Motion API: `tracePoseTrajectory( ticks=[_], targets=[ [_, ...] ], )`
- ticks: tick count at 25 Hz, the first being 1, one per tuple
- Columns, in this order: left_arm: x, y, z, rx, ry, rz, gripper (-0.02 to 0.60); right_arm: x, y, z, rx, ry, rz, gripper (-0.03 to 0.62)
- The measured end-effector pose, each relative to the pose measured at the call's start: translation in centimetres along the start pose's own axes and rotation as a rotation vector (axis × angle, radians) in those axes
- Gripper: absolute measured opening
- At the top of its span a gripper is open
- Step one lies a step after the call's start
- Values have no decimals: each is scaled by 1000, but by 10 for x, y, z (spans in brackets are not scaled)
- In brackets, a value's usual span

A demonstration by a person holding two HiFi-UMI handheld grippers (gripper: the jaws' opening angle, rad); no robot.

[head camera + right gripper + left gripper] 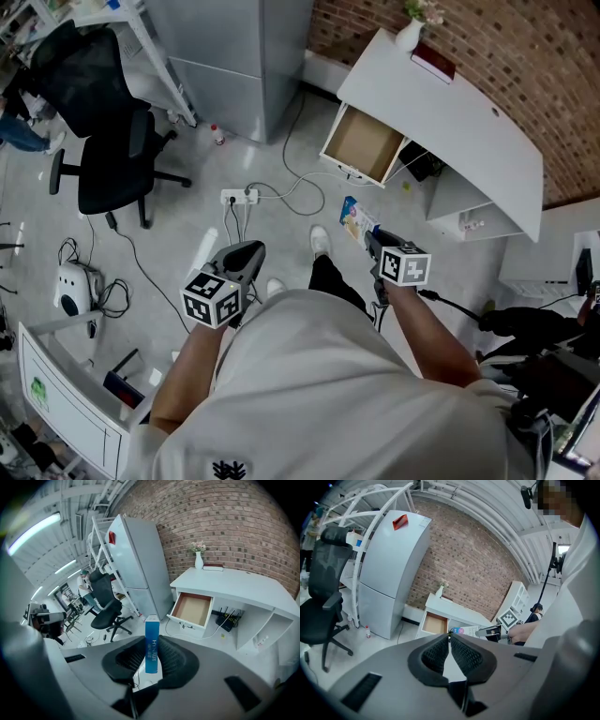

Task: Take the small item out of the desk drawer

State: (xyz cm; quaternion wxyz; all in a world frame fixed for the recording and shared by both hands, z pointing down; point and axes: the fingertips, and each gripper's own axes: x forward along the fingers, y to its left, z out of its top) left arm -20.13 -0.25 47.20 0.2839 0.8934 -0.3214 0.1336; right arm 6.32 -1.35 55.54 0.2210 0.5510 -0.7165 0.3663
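Right gripper view reveals the right gripper [151,641] clamping the blue box [152,648]; the left gripper [450,637] is closed, empty.

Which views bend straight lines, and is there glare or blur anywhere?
Left gripper view: strong fisheye, the tall grey fridge leans and curves, corners go black. Right gripper view: the white desk top bows, the ceiling light strip glares. Head view: sharp, evenly lit.
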Motion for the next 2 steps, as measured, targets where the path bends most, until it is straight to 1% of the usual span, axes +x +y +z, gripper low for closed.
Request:
tracePoseTrajectory(
  ticks=[2],
  targets=[
    [5,-1,1,0,2,-1,29,1,-4,3,1,-1,2,103]
  ],
)
